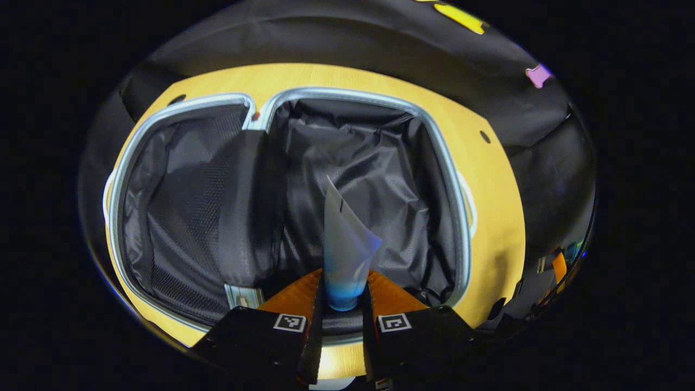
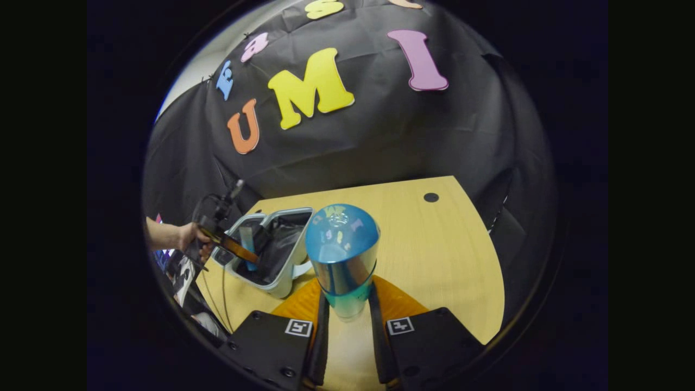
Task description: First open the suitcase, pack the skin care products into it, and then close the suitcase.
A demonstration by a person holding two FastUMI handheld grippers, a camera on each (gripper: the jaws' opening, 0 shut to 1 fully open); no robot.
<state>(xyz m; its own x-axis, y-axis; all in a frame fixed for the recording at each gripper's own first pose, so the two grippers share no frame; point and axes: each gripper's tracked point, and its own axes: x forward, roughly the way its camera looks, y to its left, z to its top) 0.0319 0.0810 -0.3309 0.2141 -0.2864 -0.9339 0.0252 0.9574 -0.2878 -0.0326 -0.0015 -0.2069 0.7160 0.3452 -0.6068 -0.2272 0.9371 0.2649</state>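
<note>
The left fingers (image 1: 342, 312) are closed on the blue end of a pale tube (image 1: 345, 244), which stands up between them with its flat crimped tail pointing away over the open suitcase (image 1: 456, 179). The suitcase lies flat on the bench (image 1: 499, 228), both halves showing dark lining: a mesh-covered half on the near-left and a loose crumpled half beyond the tube. In the right gripper view the same hand (image 2: 190, 239) holds its tube low inside the case near the bench's far-left corner.

The right fingers (image 2: 347, 320) pinch the lower, narrow end of a shiny blue-capped bottle (image 2: 342, 255), held above the bare wood toward the middle of the bench, well apart from the case.

The step in hand looks like setting the tube down. Judging from this, lower it until its tail meets the lining of the crumpled half, tip it over flat, then part the fingers and lift straight out so the soft tube is not dragged along. Keep it away from the silver rim, where it could foul the closing. The bottle's smooth wall may slip in a narrow grip, so carry it steadily and lay it beside the tube rather than on top.
</note>
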